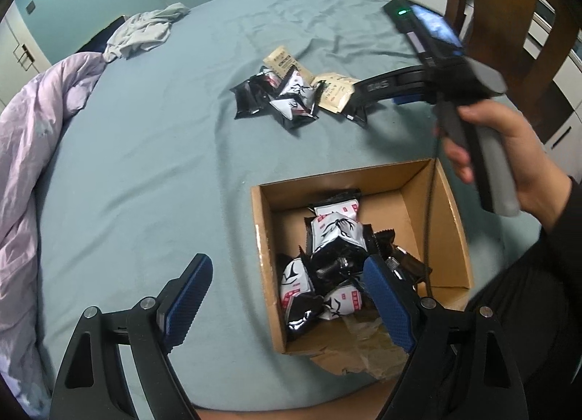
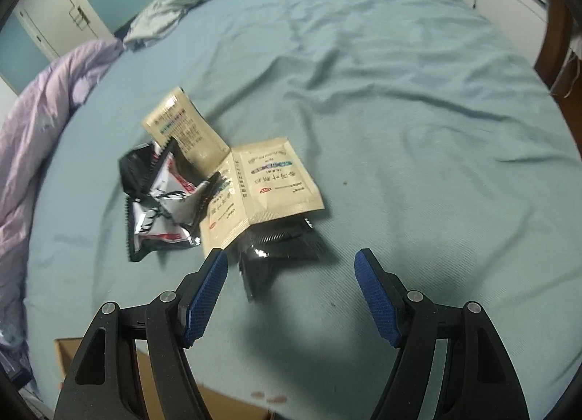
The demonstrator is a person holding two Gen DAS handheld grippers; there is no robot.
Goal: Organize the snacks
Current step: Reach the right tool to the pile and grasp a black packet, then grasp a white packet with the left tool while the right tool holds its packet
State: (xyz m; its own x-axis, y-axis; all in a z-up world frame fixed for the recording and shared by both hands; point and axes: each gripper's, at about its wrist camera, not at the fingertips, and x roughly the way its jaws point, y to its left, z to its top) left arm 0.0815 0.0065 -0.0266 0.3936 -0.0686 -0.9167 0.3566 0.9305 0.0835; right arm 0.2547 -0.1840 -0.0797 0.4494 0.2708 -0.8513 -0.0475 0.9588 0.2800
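The sorting looks roughly half done, by my reckoning: several black-and-white snack packets already lie jumbled in the cardboard box (image 1: 451, 223), while a small pile (image 2: 171, 198) of the same glossy, crinkled packets, mixed with flat beige sachets (image 2: 280, 179) printed with text, waits farther up the bed (image 2: 400, 92). The left hand-held gripper (image 1: 287, 300) hangs over the box's near edge, jaws wide and empty. The right hand-held gripper (image 2: 291, 292) is open too, just short of a black packet (image 2: 280, 249).
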